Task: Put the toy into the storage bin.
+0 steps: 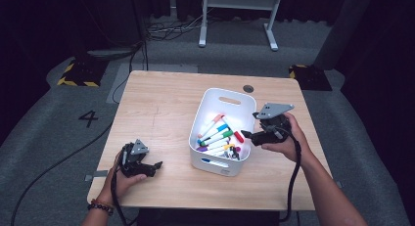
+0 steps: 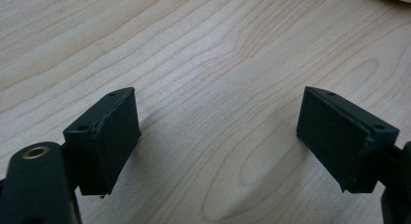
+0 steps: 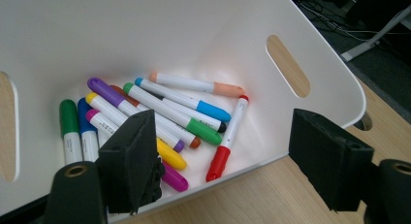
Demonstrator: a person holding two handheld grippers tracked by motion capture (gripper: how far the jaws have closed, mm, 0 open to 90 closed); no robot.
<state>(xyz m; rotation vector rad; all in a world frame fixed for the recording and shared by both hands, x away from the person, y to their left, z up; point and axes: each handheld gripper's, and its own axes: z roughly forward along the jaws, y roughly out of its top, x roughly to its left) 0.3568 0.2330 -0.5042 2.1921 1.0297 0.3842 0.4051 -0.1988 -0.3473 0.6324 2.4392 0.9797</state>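
Observation:
A white bin (image 1: pixel 209 103) (image 3: pixel 203 35) stands on the wooden table (image 1: pixel 161 113) and holds several coloured markers (image 1: pixel 218 135) (image 3: pixel 165 110). A red-capped marker (image 3: pixel 224 146) leans against the bin's near wall. My right gripper (image 1: pixel 247 134) (image 3: pixel 223 156) hovers open at the bin's right rim, with its jaws wide apart and nothing between them. Over bare wood near the table's front left corner, my left gripper (image 1: pixel 154 166) (image 2: pixel 218 136) is also open and empty.
A dark round grommet (image 1: pixel 248 88) sits in the tabletop behind the bin. Cables (image 1: pixel 171 28) and a white desk frame (image 1: pixel 235 20) lie on the floor beyond the table. Yellow-black floor markers (image 1: pixel 78 74) flank the far corners.

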